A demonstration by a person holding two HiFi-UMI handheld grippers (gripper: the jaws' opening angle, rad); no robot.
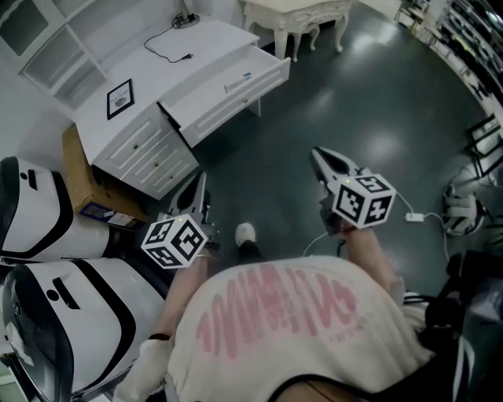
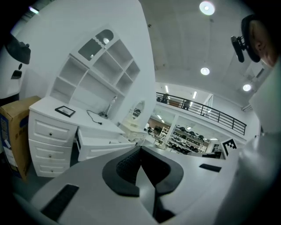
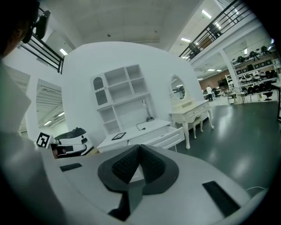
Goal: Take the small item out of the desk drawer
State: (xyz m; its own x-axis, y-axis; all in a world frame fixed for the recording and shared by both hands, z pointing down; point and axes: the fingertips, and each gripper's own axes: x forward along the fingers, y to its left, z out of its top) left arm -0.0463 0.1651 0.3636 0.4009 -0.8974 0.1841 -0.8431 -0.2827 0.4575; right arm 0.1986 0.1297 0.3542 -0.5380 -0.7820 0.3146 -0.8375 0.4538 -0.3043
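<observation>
The white desk [image 1: 157,71] stands at the upper left of the head view, its wide drawer [image 1: 228,94] pulled open. A small white and blue item [image 1: 238,80] lies inside the drawer. My left gripper [image 1: 202,180] hangs over the dark floor short of the desk's drawer stack, jaws shut and empty. My right gripper [image 1: 317,154] is farther right over the floor, also shut with nothing in it. The left gripper view shows the closed tips of the left gripper [image 2: 140,147] pointing toward the open drawer [image 2: 105,141]. In the right gripper view the right gripper [image 3: 139,146] faces the drawer [image 3: 163,136] from a distance.
A cardboard box [image 1: 82,177] and white rounded machines [image 1: 47,224] stand left of the desk. A framed picture [image 1: 119,98] and a black cable [image 1: 169,43] lie on the desktop. A cream ornate table [image 1: 299,16] is behind; a white cord [image 1: 413,216] runs along the floor at right.
</observation>
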